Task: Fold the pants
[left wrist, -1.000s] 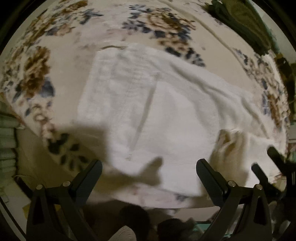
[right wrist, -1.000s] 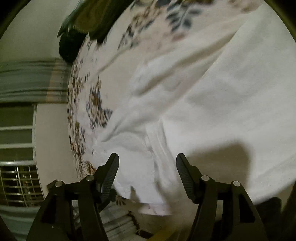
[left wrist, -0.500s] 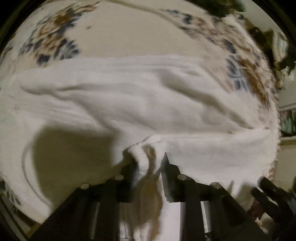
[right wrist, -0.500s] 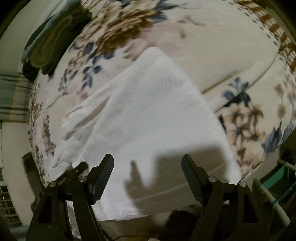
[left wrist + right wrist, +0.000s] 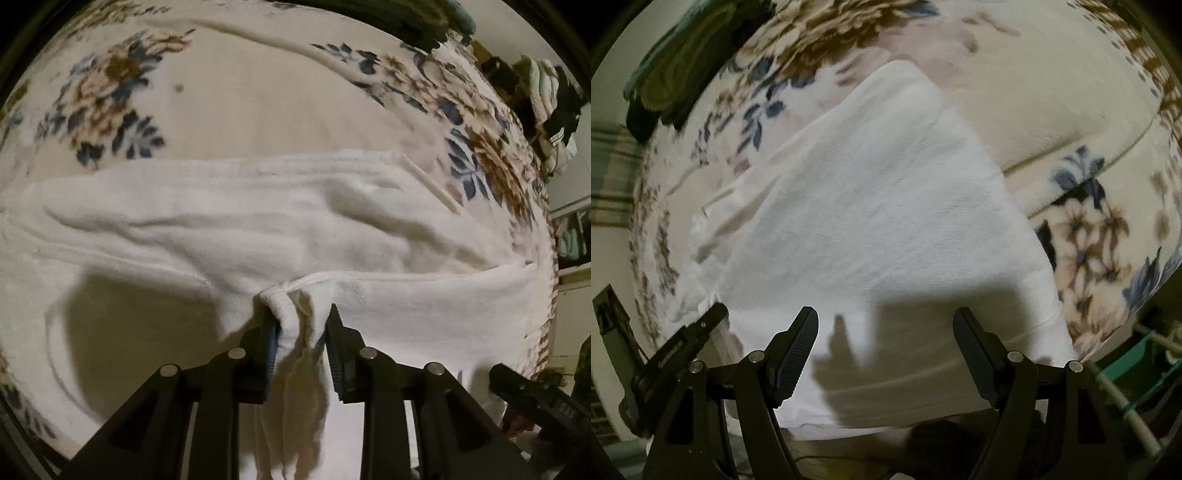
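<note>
Jaws of my left gripper [image 5: 301,326] pinch a bunched fold of the white pants [image 5: 258,229], while my right gripper [image 5: 886,347] hangs wide above them on the floral blanket [image 5: 1052,110].

Dim warm light, hard dark shadows, soft blur, fisheye-bent edges

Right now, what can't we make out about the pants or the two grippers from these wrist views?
- Left wrist: the fabric bunch in the left gripper is cut off by the bottom edge, so which part of the white pants it holds is unclear.
- Right wrist: the right gripper hangs open; the pants' near edge is hidden in shadow.
- Both: dark clothes beyond the floral blanket are blurred.
</note>
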Demonstrator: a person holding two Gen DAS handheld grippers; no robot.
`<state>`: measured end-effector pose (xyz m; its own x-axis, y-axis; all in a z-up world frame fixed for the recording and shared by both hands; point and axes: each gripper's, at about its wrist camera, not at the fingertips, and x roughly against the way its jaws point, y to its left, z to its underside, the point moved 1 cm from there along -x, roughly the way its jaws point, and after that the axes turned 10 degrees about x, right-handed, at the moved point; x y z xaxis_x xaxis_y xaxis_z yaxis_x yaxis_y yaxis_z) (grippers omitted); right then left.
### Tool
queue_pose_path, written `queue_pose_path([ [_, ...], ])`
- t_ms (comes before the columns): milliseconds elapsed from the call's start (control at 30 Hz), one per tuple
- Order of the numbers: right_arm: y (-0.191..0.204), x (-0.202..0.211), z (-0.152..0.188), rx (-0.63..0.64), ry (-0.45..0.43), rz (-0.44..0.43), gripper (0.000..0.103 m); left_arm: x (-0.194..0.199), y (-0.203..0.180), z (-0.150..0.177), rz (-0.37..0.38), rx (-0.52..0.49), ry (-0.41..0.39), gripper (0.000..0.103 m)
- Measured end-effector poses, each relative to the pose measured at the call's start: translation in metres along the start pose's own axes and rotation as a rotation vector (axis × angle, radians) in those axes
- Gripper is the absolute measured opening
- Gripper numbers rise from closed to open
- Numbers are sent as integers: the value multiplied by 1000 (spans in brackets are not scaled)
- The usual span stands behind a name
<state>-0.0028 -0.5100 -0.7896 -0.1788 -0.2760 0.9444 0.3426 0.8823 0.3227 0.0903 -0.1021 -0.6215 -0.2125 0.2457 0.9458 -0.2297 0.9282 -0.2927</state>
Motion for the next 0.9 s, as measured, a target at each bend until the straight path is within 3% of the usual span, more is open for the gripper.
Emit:
queue_pose_path([
  [167,17,8,1,61,8,19,78,35,22,5,102,140,-40,37],
  [200,22,10,1,73,11,19,78,48,28,7,119,162,-67,49],
  [233,25,12,2,82,13,17,78,63,37,10,132,191,-98,72],
  [300,34,14,4,99,21,12,78,86,56,17,144,246,-149,93],
  [467,55,9,7,124,60,3,78,123,142,49,139,497,-249,93],
  [600,76,-6,5,156,86,8,78,101,221,82,170,769,-269,93],
  [700,92,-17,2,191,96,28,78,77,254,91,213,890,-288,92],
  [767,100,-22,1,211,100,45,78,65,262,87,232,906,-290,91],
  [833,106,-27,0,221,103,60,78,62,264,78,255,891,-343,86],
  [867,108,-30,0,222,107,66,78,65,260,74,268,871,-375,76],
  [900,110,-32,0,219,112,69,78,65,255,65,214,837,-361,61],
])
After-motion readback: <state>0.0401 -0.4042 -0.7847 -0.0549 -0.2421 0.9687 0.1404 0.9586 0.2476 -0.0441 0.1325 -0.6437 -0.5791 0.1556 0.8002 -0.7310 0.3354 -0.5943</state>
